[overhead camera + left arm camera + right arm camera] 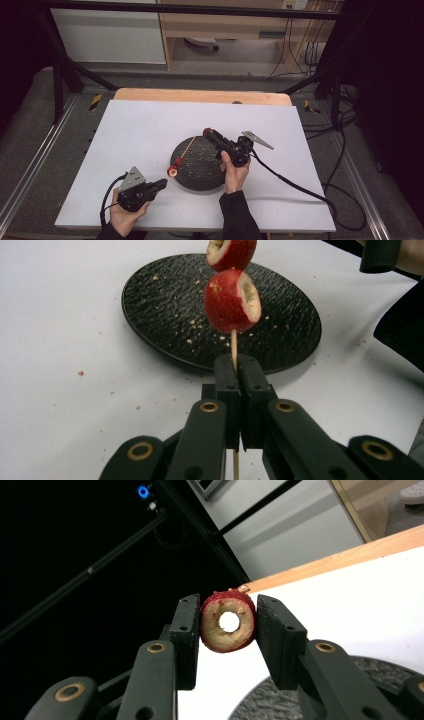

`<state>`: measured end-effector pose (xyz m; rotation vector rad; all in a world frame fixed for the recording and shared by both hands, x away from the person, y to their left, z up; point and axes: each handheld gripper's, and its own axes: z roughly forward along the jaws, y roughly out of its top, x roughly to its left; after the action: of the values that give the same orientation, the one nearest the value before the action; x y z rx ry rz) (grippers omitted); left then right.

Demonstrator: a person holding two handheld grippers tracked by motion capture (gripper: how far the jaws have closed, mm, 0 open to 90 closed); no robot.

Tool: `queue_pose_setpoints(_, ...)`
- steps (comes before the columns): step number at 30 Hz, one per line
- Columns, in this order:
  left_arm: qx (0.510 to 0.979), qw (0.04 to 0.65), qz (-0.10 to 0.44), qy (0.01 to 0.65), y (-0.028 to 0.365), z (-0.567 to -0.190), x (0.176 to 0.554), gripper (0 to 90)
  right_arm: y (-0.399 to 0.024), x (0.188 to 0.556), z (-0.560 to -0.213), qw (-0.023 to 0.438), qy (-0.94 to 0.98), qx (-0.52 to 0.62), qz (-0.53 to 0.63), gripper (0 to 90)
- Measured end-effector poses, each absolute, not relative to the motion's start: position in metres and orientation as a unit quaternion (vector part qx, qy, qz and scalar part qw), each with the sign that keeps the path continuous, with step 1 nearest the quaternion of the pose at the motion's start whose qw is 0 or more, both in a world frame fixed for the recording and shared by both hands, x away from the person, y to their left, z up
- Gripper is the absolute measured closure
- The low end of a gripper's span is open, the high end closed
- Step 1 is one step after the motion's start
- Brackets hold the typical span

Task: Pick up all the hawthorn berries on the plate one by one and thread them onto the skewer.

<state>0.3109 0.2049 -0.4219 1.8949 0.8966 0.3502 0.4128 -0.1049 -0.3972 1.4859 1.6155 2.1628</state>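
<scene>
Left gripper (162, 184): near the front edge of the worktop, held in the person's left hand (125, 215); its fingers (227, 385) are pressed tight together on a thin wooden stick (234, 347)
Stick: it goes from the left gripper up and over the near-left edge of the plate; in the left gripper view two red fruit pieces (232, 300) sit on it, one above the other; each is red outside and pale inside, with the middle cut out; in the high view one red piece (174, 171) shows near the gripper's tip and the bare stick runs on over the plate
Plate (197, 175): round, black and bumpy; it lies on the white worktop (140, 130) between the two grippers; small crumbs lie on it and on the worktop beside it
Right gripper (208, 133): above the far side of the plate, held in the person's right hand (235, 172); its fingers (187, 630) are partly apart and squeeze a red fruit ring (228, 621) between them; the ring has pale flesh and a round hole through its middle
Behind the worktop: a wooden edge (200, 95), then grey floor, black frame bars and cables
</scene>
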Motion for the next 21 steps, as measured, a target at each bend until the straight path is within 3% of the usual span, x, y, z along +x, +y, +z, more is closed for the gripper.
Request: queue_pose_setpoints(21,0.783,0.493,0.136,0.354,0.175,-0.421,0.313,88.2,-0.108,0.417,-0.393,0.026,0.483,0.49,0.725,63.5)
